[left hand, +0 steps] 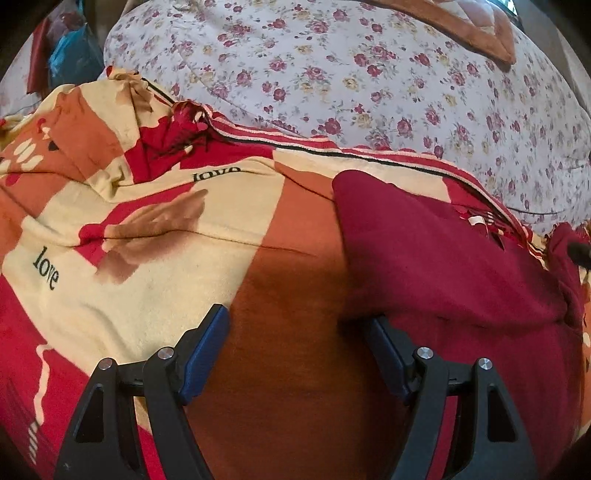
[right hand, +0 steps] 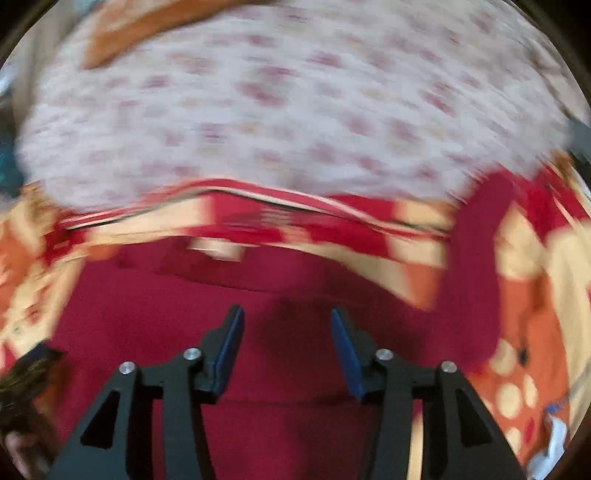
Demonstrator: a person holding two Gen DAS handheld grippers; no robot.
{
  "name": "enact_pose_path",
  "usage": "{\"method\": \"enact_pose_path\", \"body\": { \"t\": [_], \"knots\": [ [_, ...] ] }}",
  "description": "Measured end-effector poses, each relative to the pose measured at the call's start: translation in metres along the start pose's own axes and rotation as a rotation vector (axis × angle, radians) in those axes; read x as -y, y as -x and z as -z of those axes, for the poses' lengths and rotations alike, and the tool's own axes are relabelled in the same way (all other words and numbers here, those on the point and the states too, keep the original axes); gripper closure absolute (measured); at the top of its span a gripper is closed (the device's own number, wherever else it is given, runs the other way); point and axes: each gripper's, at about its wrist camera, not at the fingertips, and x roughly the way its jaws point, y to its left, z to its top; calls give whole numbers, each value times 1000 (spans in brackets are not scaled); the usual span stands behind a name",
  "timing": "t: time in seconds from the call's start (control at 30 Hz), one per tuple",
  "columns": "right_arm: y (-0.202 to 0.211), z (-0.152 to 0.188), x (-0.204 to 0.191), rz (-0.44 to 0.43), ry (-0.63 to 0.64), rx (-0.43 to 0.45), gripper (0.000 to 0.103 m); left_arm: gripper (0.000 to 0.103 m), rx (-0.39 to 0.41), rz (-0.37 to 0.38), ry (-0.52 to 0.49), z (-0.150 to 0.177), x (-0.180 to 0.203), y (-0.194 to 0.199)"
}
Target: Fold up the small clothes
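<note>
A dark red garment (left hand: 443, 266) lies flat on a red, orange and cream blanket (left hand: 155, 236) printed with "love". In the left wrist view it fills the lower right. My left gripper (left hand: 297, 321) is open above the blanket, its right finger at the garment's left edge, nothing between the pads. In the blurred right wrist view the same red garment (right hand: 184, 314) spreads below my right gripper (right hand: 287, 319), which stands open over it with only cloth beneath; a small pale label (right hand: 218, 249) shows near the garment's far edge.
Behind the blanket lies a pale floral quilt (left hand: 369, 74), seen again as a floral quilt (right hand: 295, 110) in the right view. An orange-bordered cushion (left hand: 476, 33) sits at the back right, and blue and red bags (left hand: 70, 59) at the far left.
</note>
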Motion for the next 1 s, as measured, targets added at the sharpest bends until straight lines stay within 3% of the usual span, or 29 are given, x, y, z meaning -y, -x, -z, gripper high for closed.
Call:
{"method": "enact_pose_path", "body": {
  "t": [0.13,0.2,0.27,0.4,0.5,0.67,0.83,0.93,1.0],
  "knots": [
    [-16,-6,-86,-238,154,-29,49,47,-3,17,13,-1,-5,0],
    [-30,-4,-124,-293,214,-50,50,47,-4,18,8,-1,-5,1],
    [-47,-3,-159,-302,272,-65,54,47,-5,19,-3,-1,-5,2],
    [-77,5,-192,-327,287,-117,58,47,-3,31,-14,-3,-8,7],
    [-105,15,-197,-318,309,-194,58,47,11,58,9,-5,-15,15],
    [-97,4,-194,-344,294,-205,58,47,72,129,70,-15,-20,25],
    [-95,-23,-209,-368,257,-190,47,47,64,190,76,-22,-10,16],
    [-112,-27,-229,-376,261,-258,42,47,22,210,55,-21,-3,5],
    [-126,-26,-242,-334,291,-297,42,47,1,187,32,-20,3,-4]
  ]
}}
